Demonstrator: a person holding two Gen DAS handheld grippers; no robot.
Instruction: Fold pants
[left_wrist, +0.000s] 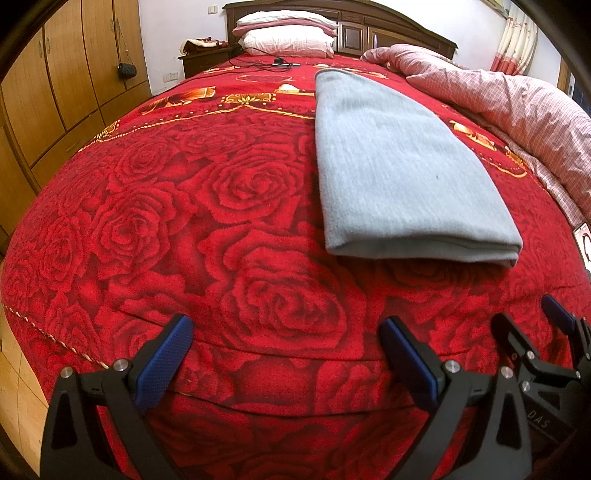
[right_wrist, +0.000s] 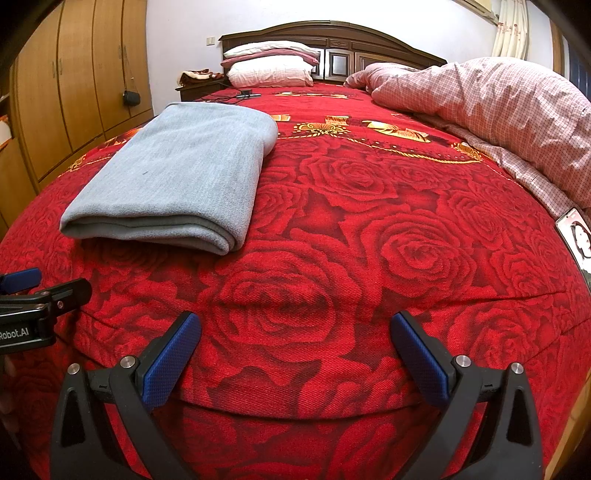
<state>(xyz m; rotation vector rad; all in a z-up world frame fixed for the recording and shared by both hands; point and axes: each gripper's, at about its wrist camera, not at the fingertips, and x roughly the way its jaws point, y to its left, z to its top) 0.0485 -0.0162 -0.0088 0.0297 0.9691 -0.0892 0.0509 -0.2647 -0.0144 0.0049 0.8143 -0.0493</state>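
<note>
Left wrist view: the left gripper (left_wrist: 286, 328) stood with jaws spread wide, holding nothing, over the red rose bedspread (left_wrist: 221, 229). The folded grey pants (left_wrist: 399, 166) lay ahead and to its right, apart from it.

Right wrist view: the right gripper (right_wrist: 295, 325) was likewise spread and empty; the pants (right_wrist: 177, 166) lay ahead-left.

1. Pants (left_wrist: 402, 166): grey cloth, soft, matt, fleecy.
2. Bedspread (right_wrist: 369, 221): red woven cloth, coarse, matt.
3. Left hand-held gripper (left_wrist: 284, 332): black matt plastic, blue textured pads (left_wrist: 166, 362).
4. Wardrobe (left_wrist: 66, 74): smooth wood.
</note>
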